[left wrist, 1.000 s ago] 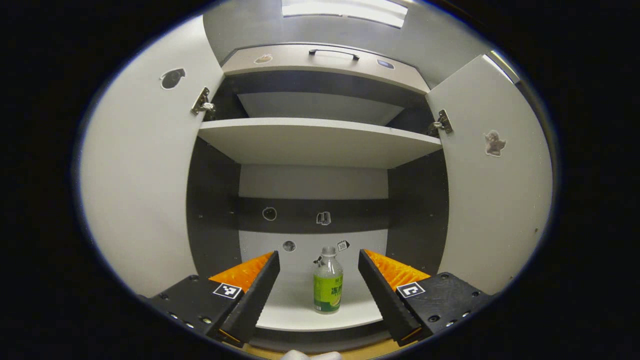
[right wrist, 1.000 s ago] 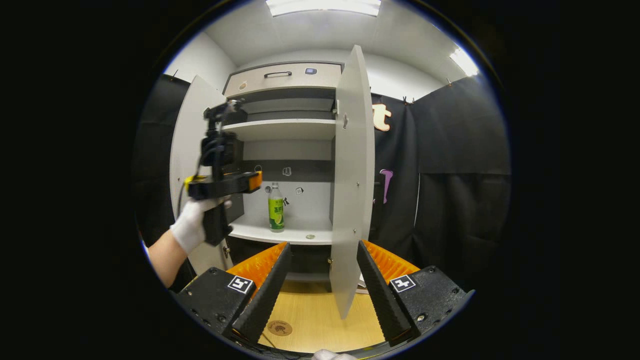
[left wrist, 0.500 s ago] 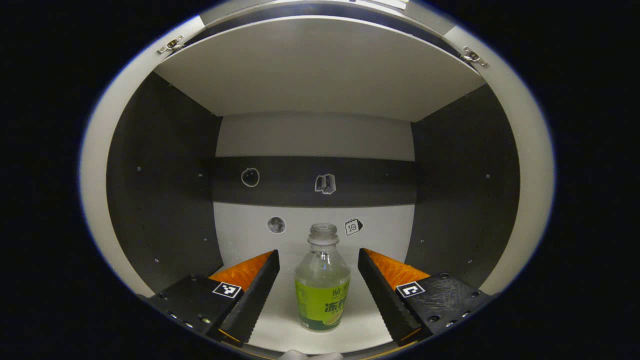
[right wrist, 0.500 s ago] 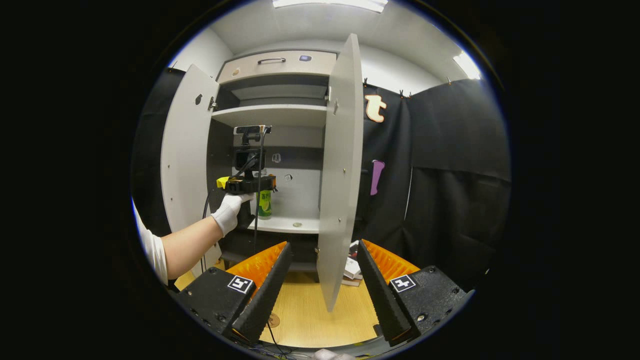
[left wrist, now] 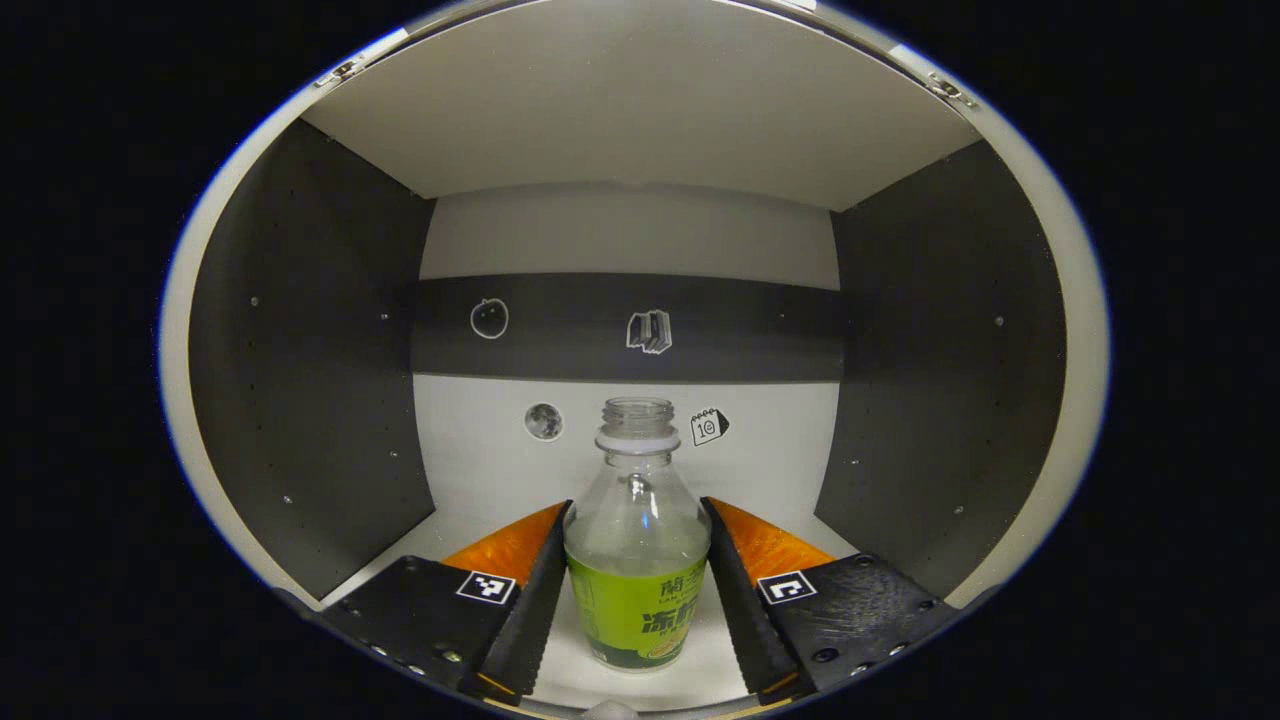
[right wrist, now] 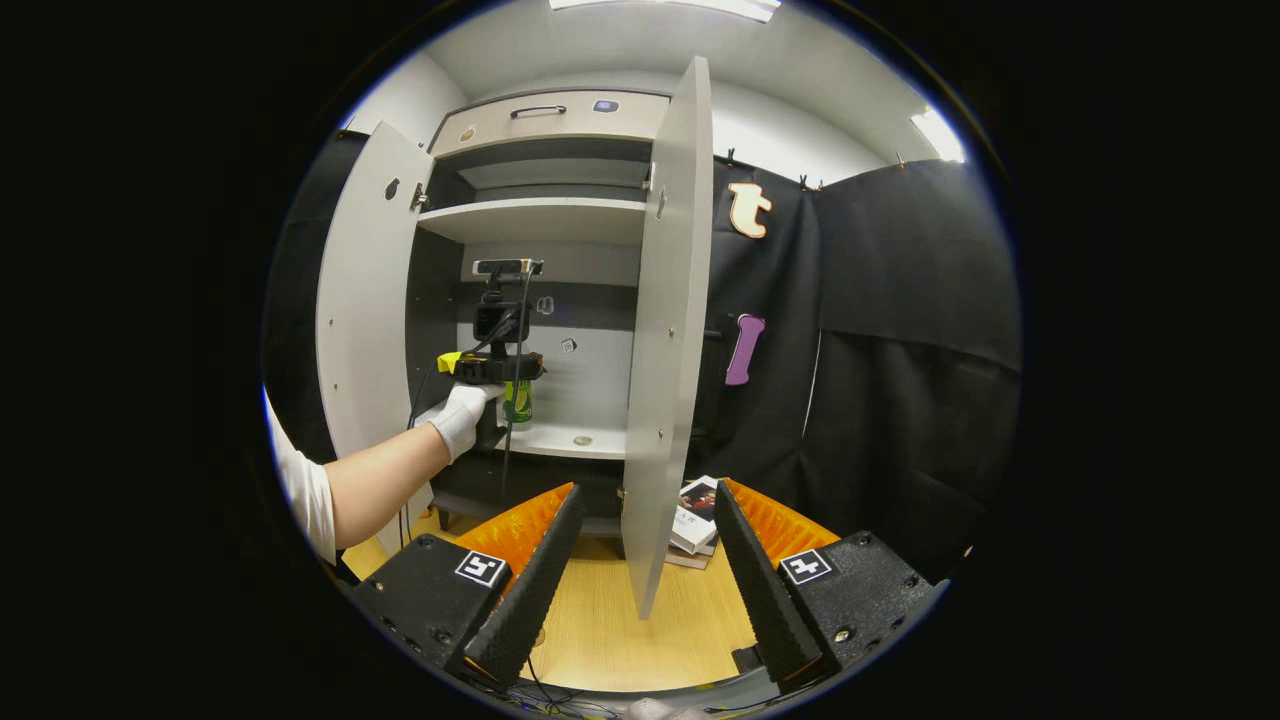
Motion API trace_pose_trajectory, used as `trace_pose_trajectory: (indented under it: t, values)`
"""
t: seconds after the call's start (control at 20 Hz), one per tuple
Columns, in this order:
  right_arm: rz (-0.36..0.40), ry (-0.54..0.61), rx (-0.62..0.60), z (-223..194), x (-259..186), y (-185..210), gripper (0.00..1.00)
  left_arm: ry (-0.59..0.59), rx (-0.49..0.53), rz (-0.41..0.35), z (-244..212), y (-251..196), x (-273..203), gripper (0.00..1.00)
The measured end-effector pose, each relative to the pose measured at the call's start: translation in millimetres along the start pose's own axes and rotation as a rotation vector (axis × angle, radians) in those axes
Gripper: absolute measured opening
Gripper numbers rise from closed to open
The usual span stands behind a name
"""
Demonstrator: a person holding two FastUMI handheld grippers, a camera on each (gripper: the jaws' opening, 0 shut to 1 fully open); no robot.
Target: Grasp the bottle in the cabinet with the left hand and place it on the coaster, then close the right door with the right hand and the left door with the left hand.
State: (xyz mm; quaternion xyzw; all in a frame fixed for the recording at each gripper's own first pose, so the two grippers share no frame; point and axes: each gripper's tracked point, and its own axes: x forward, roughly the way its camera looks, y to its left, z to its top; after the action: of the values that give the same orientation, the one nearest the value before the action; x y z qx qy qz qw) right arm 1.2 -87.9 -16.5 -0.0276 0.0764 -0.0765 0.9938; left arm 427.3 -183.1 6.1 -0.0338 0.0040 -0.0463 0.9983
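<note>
Left claw [left wrist: 635,590] grips the bottle [left wrist: 637,545] low in the middle of the left gripper view, both fingers against its sides.

Upright and uncapped, the bottle stands on the lower cabinet shelf [left wrist: 470,500], so the first step, the grasp, looks nearly done; next it needs lifting clear of the shelf, drawing out between the doors, and setting on the coaster, which I cannot pick out for certain. Right claw [right wrist: 640,575] waits wide apart and empty at the bottom of the right gripper view, over the wooden bench [right wrist: 650,640], just before the open right door [right wrist: 665,330]; the left door [right wrist: 365,300] also stands open.
</note>
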Motion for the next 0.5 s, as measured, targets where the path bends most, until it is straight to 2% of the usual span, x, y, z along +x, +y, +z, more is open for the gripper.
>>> trace_pose_trajectory:
  t: [0.15,0.2,0.25,0.3,0.35,0.5]
  values:
    - [0.012,-0.007,0.016,-2,-5,6,0.82,-0.084,0.031,-0.043,30,-2,-51,0.72]
    - [0.013,-0.005,0.017,-3,-6,8,0.82,-0.106,0.047,-0.057,37,-3,-70,0.75]
    - [0.018,-0.002,0.019,-6,-9,10,0.82,-0.121,0.067,-0.071,41,-3,-89,0.72]
    - [0.029,0.001,0.026,-8,-11,15,0.82,-0.138,0.079,-0.068,44,0,-110,0.75]
    - [0.035,0.003,0.032,-10,-15,19,0.82,-0.154,0.082,-0.071,44,-1,-129,0.72]
    - [0.032,0.010,0.034,-18,-22,24,0.82,-0.180,0.068,-0.101,36,2,-184,0.72]
